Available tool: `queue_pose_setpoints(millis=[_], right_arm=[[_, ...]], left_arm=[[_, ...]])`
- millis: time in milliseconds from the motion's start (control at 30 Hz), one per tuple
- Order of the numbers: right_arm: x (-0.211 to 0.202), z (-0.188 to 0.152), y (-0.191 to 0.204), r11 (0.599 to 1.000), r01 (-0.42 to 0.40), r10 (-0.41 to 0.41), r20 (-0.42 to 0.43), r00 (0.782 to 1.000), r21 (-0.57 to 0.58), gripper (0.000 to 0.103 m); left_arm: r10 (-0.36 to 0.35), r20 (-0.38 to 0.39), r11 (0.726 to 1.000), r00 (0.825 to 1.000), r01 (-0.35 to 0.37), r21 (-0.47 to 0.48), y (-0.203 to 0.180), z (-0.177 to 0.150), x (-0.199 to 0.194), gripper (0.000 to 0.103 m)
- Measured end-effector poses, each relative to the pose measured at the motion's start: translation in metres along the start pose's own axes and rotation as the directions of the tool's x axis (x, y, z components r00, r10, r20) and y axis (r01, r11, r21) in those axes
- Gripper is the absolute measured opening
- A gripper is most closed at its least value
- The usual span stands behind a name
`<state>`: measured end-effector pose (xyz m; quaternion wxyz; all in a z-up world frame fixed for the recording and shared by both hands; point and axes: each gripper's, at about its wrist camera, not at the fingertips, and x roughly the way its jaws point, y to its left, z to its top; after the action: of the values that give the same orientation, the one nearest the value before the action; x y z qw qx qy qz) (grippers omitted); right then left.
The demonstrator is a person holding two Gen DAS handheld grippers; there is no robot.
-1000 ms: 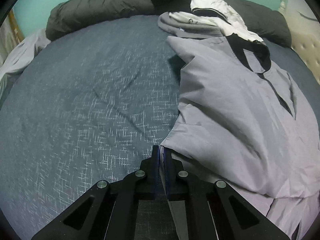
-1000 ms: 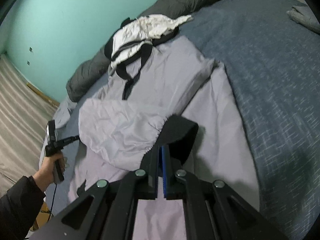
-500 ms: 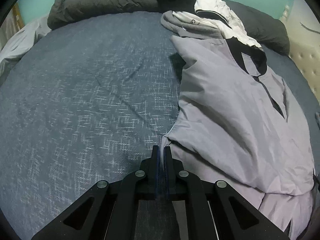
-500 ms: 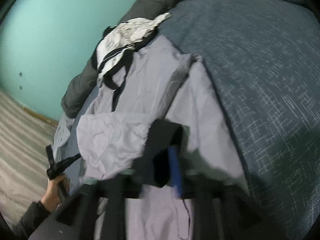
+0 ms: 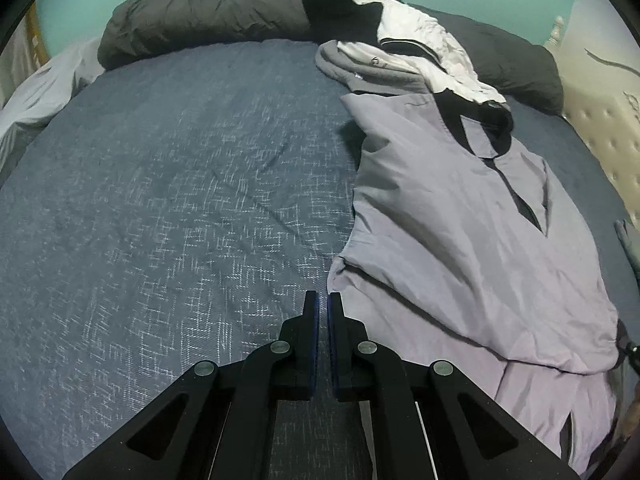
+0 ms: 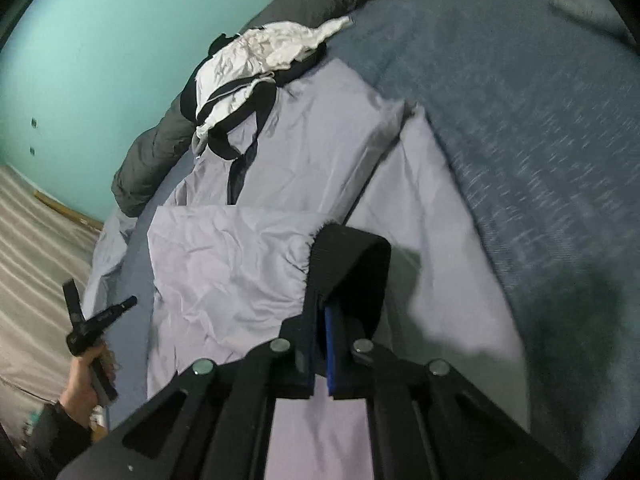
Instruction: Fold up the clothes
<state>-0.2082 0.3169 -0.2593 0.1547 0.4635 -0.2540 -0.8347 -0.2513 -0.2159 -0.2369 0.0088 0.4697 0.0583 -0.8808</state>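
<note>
**Right tongs pinch the cuff, left tongs hang empty over the bed**

The jacket (image 5: 460, 216), pale grey with a black collar, lies along the right half of the left wrist view, stretched out on the blue bed (image 5: 180, 200). It is laid flat, collar toward the top of the frame, probably so its sleeves and sides can be turned inward 1 at a time.

In the right wrist view the right tongs (image 6: 320, 320) are closed on the black cuff (image 6: 352, 268) of a sleeve (image 6: 228, 264). The cuff stands up out of the jaws in the lower centre, and the sleeve runs from it leftward across the jacket's body. Holding it by the cuff gives control of the whole sleeve, so it can be carried over the torso and laid straight.

The left tongs (image 5: 324, 308) sit at the bottom centre of their own view, jaws narrow with only a sliver between the blue pads (image 5: 314, 344) and nothing in them. They hover just left of the jacket's side edge, over bare bedding, free for the next hold.

Other clothes (image 5: 408, 48), white, black and grey, are piled at the top of the frame against a dark duvet (image 5: 200, 16), likely waiting their turn.

At the lower left of the right wrist view a hand (image 6: 86, 372) grips the left tool's handle.
</note>
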Motion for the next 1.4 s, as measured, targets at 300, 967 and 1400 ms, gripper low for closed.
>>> queue_pose_setpoints(millis=[300, 967, 1400], right_arm=[[0.009, -0.021, -0.012, 0.998, 0.059, -0.059, -0.106, 0.993, -0.005, 0.008], [0.099, 0.093, 0.173, 0.899, -0.089, 0.023, -0.157, 0.987, -0.429, 0.035], [0.225, 0.132, 0.324, 0.742, -0.169, 0.023, -0.227, 0.974, -0.649, 0.040]], left_arm=[[-0.091, 0.016, 0.996, 0.996, 0.092, -0.017, -0.005, -0.002, 0.002, 0.005], [-0.273, 0.074, 0.951, 0.959, 0.281, -0.130, 0.013, 0.010, 0.049, 0.027], [-0.315, 0.109, 0.935, 0.943, 0.328, -0.133, 0.020, 0.009, 0.061, 0.027]])
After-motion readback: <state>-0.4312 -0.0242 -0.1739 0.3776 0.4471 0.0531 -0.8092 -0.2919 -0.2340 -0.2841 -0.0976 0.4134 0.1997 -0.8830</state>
